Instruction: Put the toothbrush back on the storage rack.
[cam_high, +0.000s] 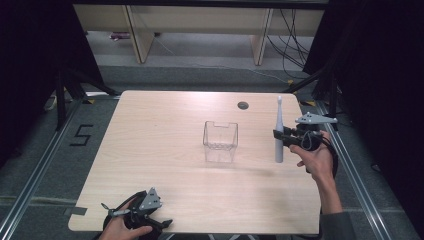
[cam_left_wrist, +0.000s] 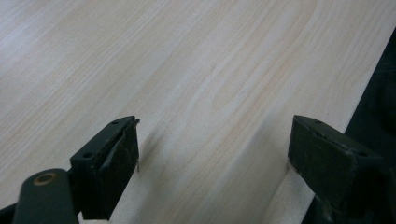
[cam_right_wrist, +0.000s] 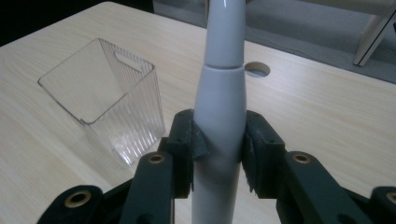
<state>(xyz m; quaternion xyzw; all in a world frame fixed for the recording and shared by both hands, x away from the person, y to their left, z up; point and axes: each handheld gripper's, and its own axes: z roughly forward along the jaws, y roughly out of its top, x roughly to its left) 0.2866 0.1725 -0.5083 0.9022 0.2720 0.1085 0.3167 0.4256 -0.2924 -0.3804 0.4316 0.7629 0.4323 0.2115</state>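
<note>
A white electric toothbrush (cam_high: 279, 132) stands upright above the table's right side, with my right gripper (cam_high: 283, 136) shut on its handle. In the right gripper view the two pads press on the thick white handle (cam_right_wrist: 219, 112) from both sides. A clear ribbed plastic box (cam_high: 220, 141) stands open-topped at the table's middle, left of the toothbrush and apart from it; in the right gripper view the clear box (cam_right_wrist: 105, 95) lies to the left. My left gripper (cam_high: 159, 226) rests at the near left edge, its jaws wide apart over bare wood (cam_left_wrist: 210, 93) with nothing between them.
A round cable hole (cam_high: 243, 105) sits in the wooden table (cam_high: 150, 150) near its far edge. Pale shelving legs (cam_high: 140, 35) stand on the floor beyond. Black stands flank the table at both sides, and a floor mark "5" (cam_high: 81, 135) lies left.
</note>
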